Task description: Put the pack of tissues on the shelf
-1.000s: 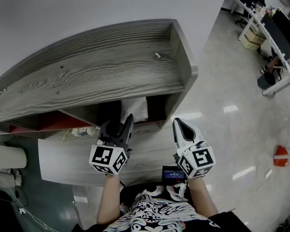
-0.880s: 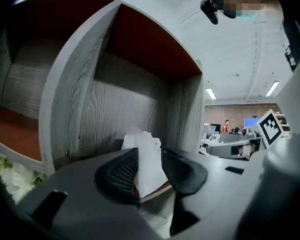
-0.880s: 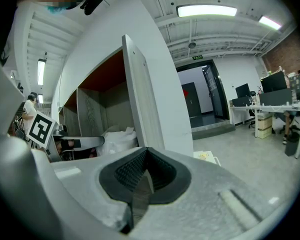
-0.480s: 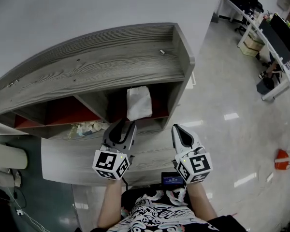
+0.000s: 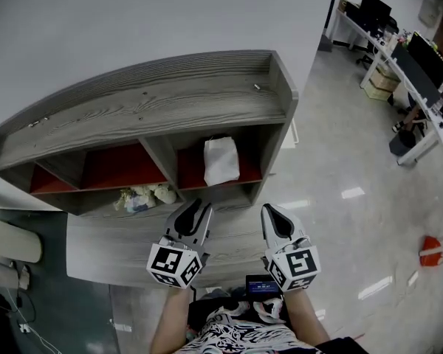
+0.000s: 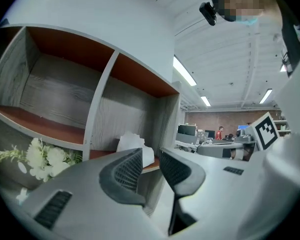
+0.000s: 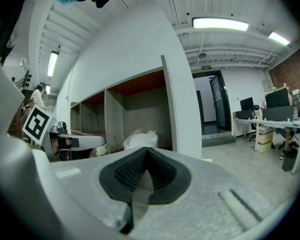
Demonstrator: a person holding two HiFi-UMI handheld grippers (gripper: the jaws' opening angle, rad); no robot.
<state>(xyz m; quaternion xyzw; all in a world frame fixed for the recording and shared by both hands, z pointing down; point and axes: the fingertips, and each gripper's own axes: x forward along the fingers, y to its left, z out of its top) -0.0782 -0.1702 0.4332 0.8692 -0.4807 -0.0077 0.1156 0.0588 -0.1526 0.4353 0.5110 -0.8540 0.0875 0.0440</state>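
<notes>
The white pack of tissues [image 5: 221,161] stands in the right red-backed compartment of the grey wooden shelf [image 5: 155,102]. It also shows as a pale crumpled pack [image 6: 132,145] in the left gripper view and beside the shelf's side wall as the same pack [image 7: 140,138] in the right gripper view. My left gripper [image 5: 194,214] hangs in front of the shelf, a little short of the pack. Its jaws are closing with a gap and nothing between them. My right gripper [image 5: 272,214] sits beside it, pads together and empty.
A bunch of white artificial flowers [image 5: 142,196] lies on the ledge [image 5: 103,242] under the left compartments. Desks with monitors [image 5: 410,54] stand at the far right. A red object [image 5: 429,245] lies on the glossy floor. A small dark device [image 5: 263,286] sits at the person's waist.
Both grippers have drawn back from the shelf towards the person. The pack stays in its compartment, now fully in view. The left jaws have narrowed a little.
</notes>
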